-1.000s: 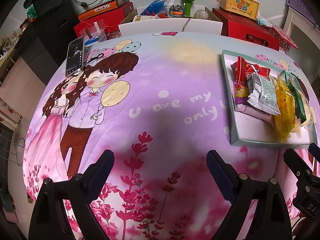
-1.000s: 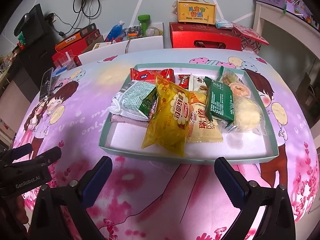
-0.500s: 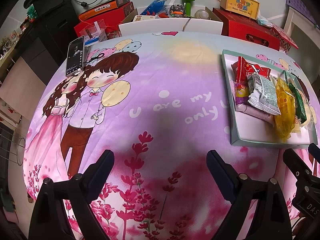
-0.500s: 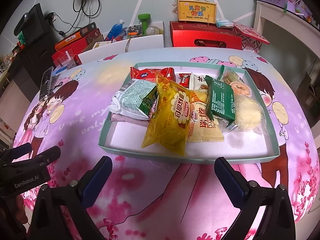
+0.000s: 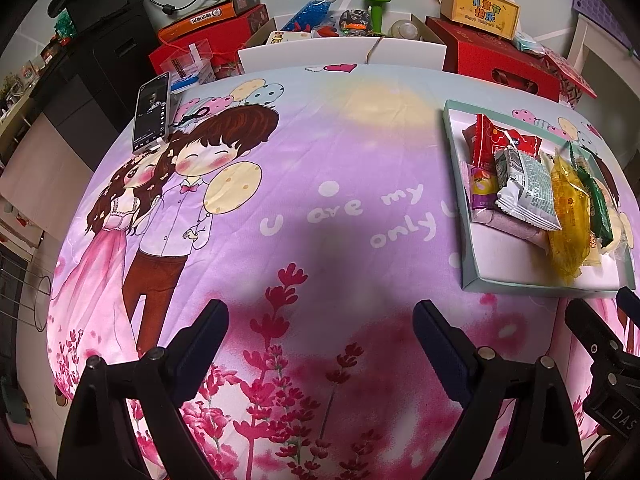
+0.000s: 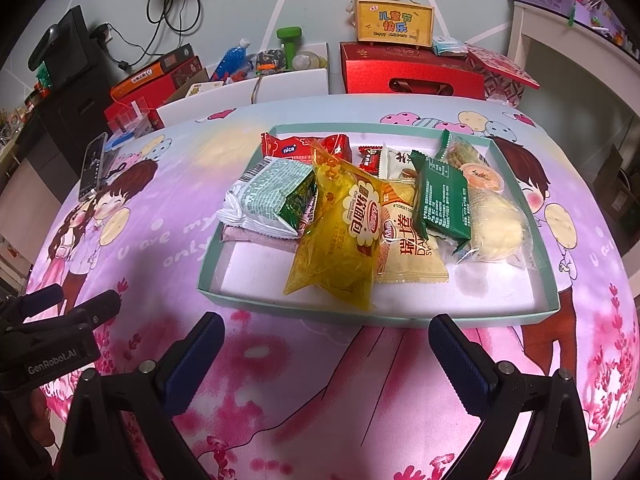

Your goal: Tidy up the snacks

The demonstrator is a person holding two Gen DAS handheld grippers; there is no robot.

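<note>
A shallow teal-rimmed tray [image 6: 304, 307] lies on the cartoon tablecloth and holds several snack packs: a yellow bag [image 6: 340, 236], a green pack [image 6: 442, 200], a white-green pack [image 6: 268, 198], a red pack [image 6: 292, 147] and a clear bag of pastries [image 6: 494, 228]. My right gripper [image 6: 326, 338] is open and empty, just in front of the tray's near rim. My left gripper [image 5: 320, 326] is open and empty over bare cloth, left of the tray [image 5: 468, 264].
A phone [image 5: 152, 112] lies at the table's far left edge. Red gift boxes [image 6: 412, 72], a yellow carry box [image 6: 394, 22], bottles and a white open box [image 5: 340, 50] stand behind the table. A white shelf [image 6: 568, 36] is at the right.
</note>
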